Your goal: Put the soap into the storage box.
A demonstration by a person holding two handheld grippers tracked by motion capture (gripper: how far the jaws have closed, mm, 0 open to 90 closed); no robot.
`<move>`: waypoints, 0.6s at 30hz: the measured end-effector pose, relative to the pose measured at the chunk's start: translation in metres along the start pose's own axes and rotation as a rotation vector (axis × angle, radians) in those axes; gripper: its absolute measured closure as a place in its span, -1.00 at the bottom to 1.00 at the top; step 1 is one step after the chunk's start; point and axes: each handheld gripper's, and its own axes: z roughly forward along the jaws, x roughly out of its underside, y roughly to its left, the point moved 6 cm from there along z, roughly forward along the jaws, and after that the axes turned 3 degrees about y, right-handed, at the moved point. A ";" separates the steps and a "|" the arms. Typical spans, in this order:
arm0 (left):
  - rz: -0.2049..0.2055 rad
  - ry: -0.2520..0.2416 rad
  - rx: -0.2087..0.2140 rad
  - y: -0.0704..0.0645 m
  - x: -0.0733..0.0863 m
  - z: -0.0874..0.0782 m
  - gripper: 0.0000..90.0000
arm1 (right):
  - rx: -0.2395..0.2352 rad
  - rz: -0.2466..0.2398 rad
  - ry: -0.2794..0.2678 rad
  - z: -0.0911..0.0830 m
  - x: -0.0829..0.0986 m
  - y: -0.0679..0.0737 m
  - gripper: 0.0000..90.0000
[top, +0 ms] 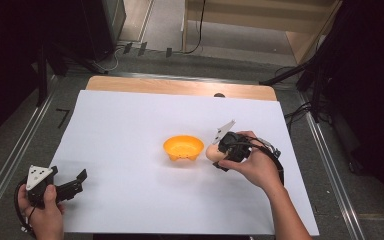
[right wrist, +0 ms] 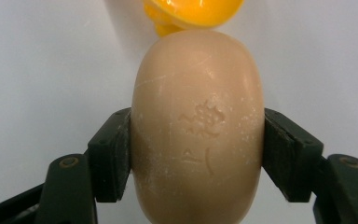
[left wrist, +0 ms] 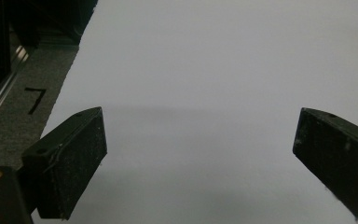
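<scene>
Beige oval soap bar [right wrist: 198, 128] pinched between the right gripper [top: 223, 150] jaws, just right of the small orange plastic bowl [top: 183, 148] — lifted, judged not yet dropped in. Left gripper [top: 70, 184] spread, idle on white sheet [top: 130, 125], well left of bowl.

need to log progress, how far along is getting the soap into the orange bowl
Done: the right tongs are shut on the beige soap bar, gripped on both sides. In hand: the soap is held just beside the orange bowl, not over it. Left: carrying it over the rim and releasing; the bowl looks empty. The left tongs rest open, far off.
</scene>
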 end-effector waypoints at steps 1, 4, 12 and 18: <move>0.000 0.000 0.000 0.000 0.000 0.000 -0.93 | 0.002 -0.025 -0.002 0.000 -0.002 -0.001 -0.27; -0.001 0.000 0.002 0.000 0.000 0.000 -0.93 | -0.002 -0.055 -0.009 0.001 -0.009 0.000 -0.27; -0.001 -0.001 0.002 0.000 0.000 0.000 -0.93 | -0.012 -0.107 -0.020 -0.003 -0.028 0.003 -0.27; -0.002 -0.002 0.004 0.000 0.000 0.000 -0.93 | -0.019 -0.136 -0.027 -0.002 -0.039 0.003 -0.27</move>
